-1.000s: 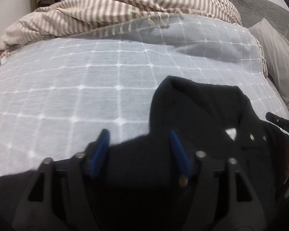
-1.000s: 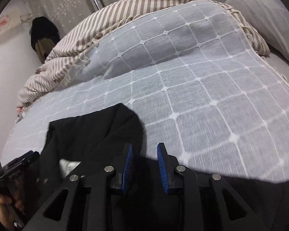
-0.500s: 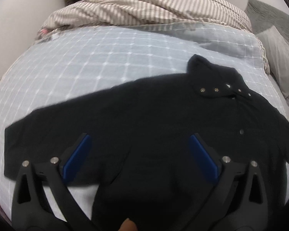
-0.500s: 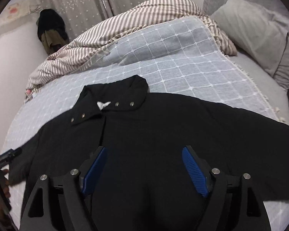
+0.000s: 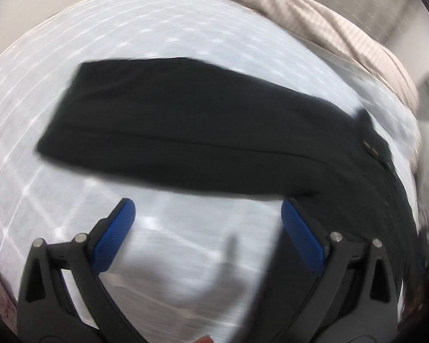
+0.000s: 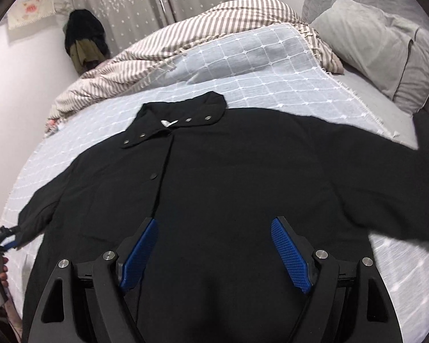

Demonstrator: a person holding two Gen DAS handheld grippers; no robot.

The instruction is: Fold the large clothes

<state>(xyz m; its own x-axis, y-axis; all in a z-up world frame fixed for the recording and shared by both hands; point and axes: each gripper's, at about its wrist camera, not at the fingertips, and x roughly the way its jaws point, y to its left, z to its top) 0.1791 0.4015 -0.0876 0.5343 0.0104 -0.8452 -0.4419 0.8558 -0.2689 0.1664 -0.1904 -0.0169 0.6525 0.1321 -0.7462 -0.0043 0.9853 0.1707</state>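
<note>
A: Black jacket [image 6: 228,188] — where does it lie?

B: Spread flat on the bed, front up, on the grey-blue checked blanket [image 6: 271,65]. In my right view its collar [image 6: 183,114] points to 12 o'clock, with snaps along the placket; one sleeve runs out to 9 o'clock, the other to 3 o'clock.

A: And your tools?

B: My right tool [image 6: 214,245] hangs over the jacket's chest, jaws wide apart, nothing between the blue pads. My left tool [image 5: 206,234] is spread just as wide, over bare blanket, with the left sleeve [image 5: 171,120] lying across the view above it. That view is blurred. Both tools' jaws have just been opening, and neither holds cloth now.

A: What of the room?

B: A striped duvet [image 6: 214,25] is bunched at the far edge of the bed, towards 12 o'clock. Grey pillows [image 6: 386,43] sit at 2 o'clock. Patterned grey curtains [image 6: 146,0] hang behind, and dark clothes [image 6: 84,40] hang by the white wall at 10 o'clock. My left tool shows small at the 8 o'clock edge of the right view, beside the sleeve end.
</note>
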